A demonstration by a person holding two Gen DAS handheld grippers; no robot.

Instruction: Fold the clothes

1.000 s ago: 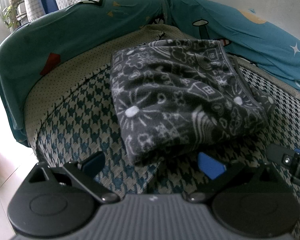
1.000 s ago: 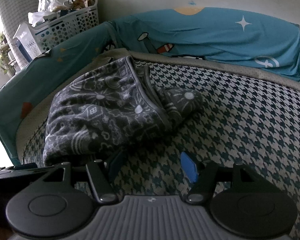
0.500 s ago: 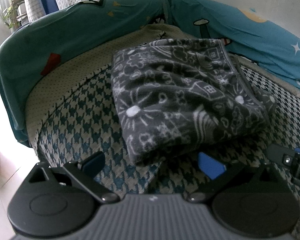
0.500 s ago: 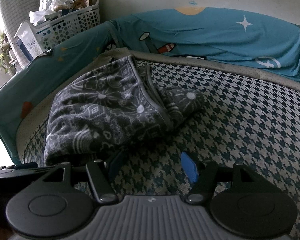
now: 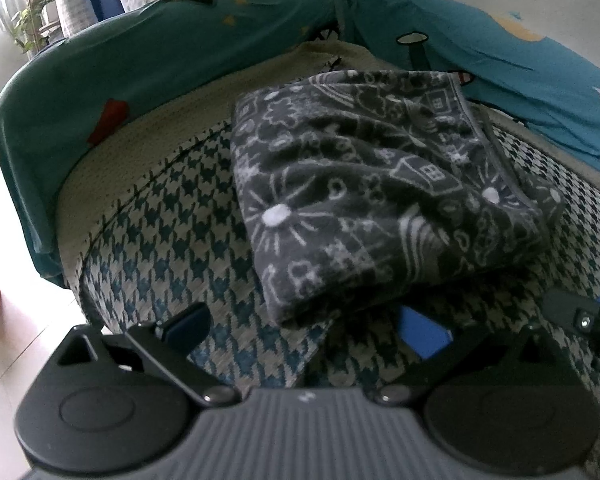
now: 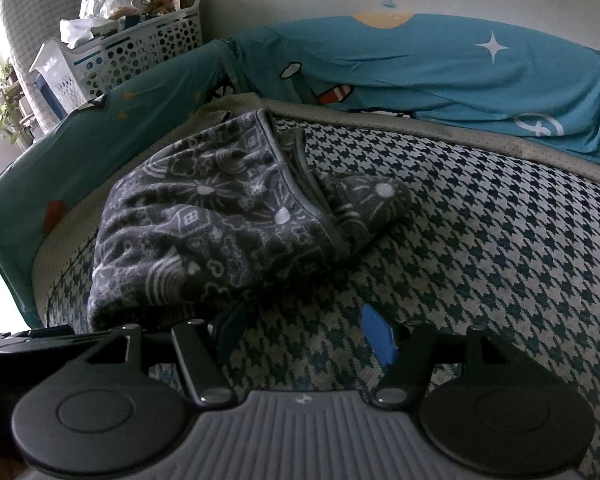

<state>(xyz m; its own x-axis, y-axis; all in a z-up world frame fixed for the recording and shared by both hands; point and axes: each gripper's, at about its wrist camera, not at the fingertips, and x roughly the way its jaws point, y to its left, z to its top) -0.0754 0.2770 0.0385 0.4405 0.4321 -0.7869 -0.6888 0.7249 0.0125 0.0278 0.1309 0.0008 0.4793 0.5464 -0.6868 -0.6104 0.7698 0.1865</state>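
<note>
The grey cloth (image 5: pixel 372 196) lies folded near the sofa's (image 5: pixel 172 216) left end, one flap untidy, with both the left claw (image 5: pixel 304 328) and right claw (image 6: pixel 306 332) wide and empty, so little remains.

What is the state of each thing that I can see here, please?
Grey cloth: folded, lying on the checked cover, one part sticking out at its right side.
Left gripper: open, holding nothing, at the cloth's near edge.
Right gripper: open, holding nothing.
White basket: full of bags and paper.
</note>
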